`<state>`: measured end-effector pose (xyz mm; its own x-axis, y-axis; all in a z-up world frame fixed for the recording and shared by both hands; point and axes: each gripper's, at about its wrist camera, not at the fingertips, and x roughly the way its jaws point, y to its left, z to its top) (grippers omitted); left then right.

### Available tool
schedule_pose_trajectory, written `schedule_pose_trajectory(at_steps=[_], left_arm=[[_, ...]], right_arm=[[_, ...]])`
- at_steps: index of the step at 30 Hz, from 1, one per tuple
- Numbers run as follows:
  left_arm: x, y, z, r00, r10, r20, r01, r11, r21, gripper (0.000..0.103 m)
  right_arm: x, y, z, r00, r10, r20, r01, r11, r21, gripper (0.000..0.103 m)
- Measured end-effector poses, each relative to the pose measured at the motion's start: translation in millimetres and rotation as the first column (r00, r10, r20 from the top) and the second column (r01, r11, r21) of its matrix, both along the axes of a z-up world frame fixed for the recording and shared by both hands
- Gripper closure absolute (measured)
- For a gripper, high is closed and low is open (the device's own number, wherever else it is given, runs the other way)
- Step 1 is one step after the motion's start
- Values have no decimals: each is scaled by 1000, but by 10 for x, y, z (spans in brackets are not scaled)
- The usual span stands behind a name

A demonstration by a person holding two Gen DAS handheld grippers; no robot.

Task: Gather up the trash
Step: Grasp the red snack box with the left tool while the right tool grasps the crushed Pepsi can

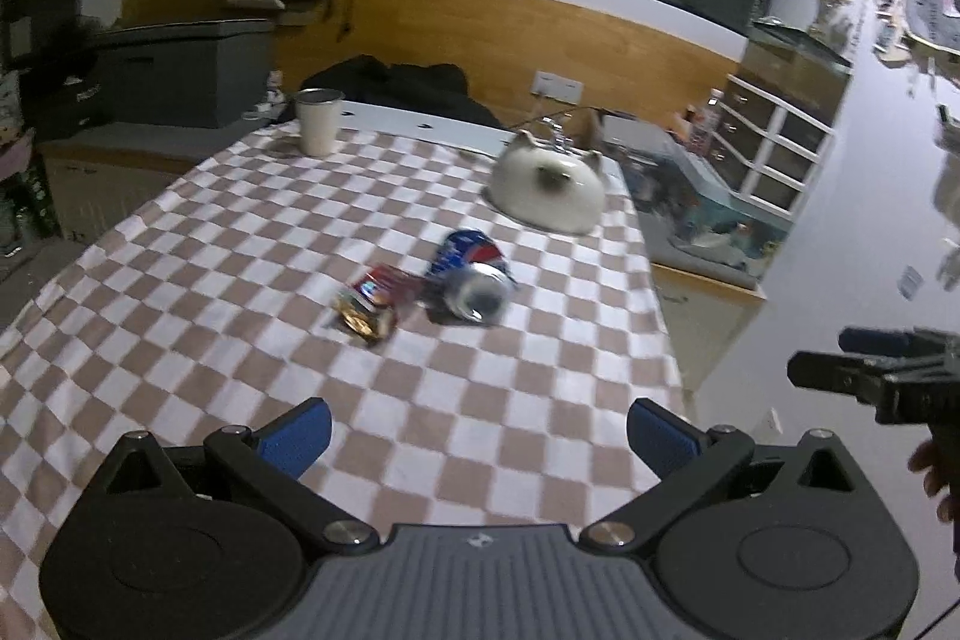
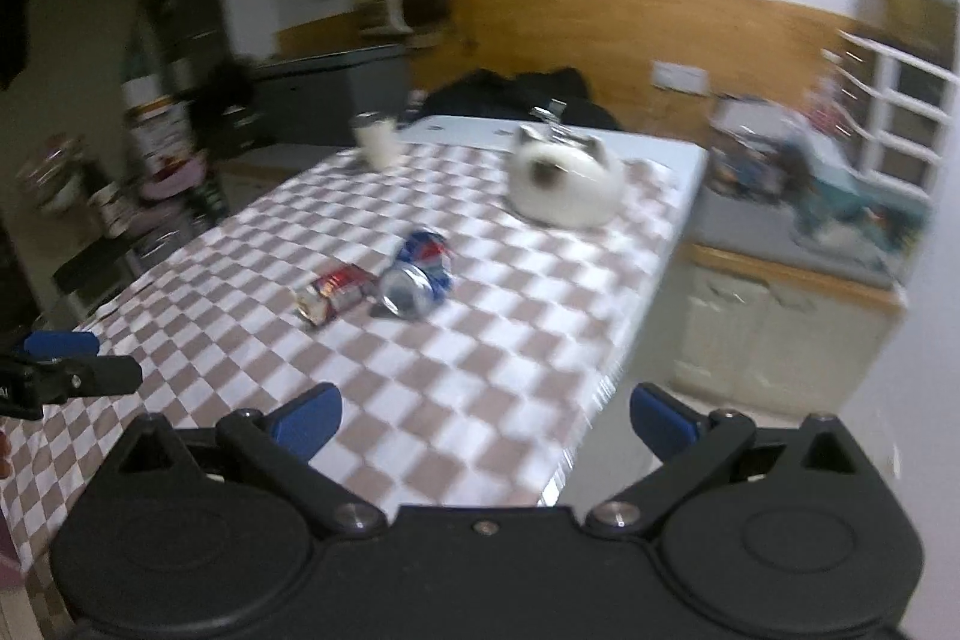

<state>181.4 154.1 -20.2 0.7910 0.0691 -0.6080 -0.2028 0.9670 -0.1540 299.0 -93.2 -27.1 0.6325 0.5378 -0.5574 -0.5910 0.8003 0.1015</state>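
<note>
A crushed blue drink can (image 1: 471, 274) (image 2: 419, 271) lies on its side on the checkered tablecloth (image 1: 210, 280) (image 2: 510, 340). Touching its left side is a crumpled red and gold wrapper (image 1: 372, 301) (image 2: 333, 293). My left gripper (image 1: 477, 436) hovers open over the near part of the table, well short of both items. My right gripper (image 2: 486, 418) is open too, above the table's near right edge, nothing between its blue pads. Each gripper shows at the edge of the other's view: the right gripper (image 1: 882, 364), the left gripper (image 2: 66, 370).
A white cat-face bowl (image 1: 549, 187) (image 2: 564, 181) sits behind the can. A white tumbler (image 1: 319, 121) (image 2: 377, 137) stands at the far left of the table. A dark garment (image 1: 396, 79) lies beyond the table's far edge. A low cabinet (image 2: 780, 328) stands to the right.
</note>
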Motion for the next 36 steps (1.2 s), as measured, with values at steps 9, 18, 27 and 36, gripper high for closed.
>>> schedule_pose_trajectory(at_steps=[9, 18, 27, 36], left_arm=[[701, 331, -84, 999, -40, -31, 42, 997, 72, 0], [1264, 677, -330, 995, -77, -57, 81, 995, 66, 0], [1646, 895, -541, 985, -127, -120, 138, 986, 90, 0], [1904, 1066, -781, 978, -138, -157, 151, 985, 77, 0]], right_arm=[[1021, 697, -118, 984, 177, -15, -177, 984, 8, 0], [1928, 1261, -386, 916, 396, -59, -396, 918, 11, 0], [2479, 1936, -633, 808, 579, -109, -573, 816, 83, 0], [2914, 2668, -882, 714, 682, -159, -682, 729, 64, 0]])
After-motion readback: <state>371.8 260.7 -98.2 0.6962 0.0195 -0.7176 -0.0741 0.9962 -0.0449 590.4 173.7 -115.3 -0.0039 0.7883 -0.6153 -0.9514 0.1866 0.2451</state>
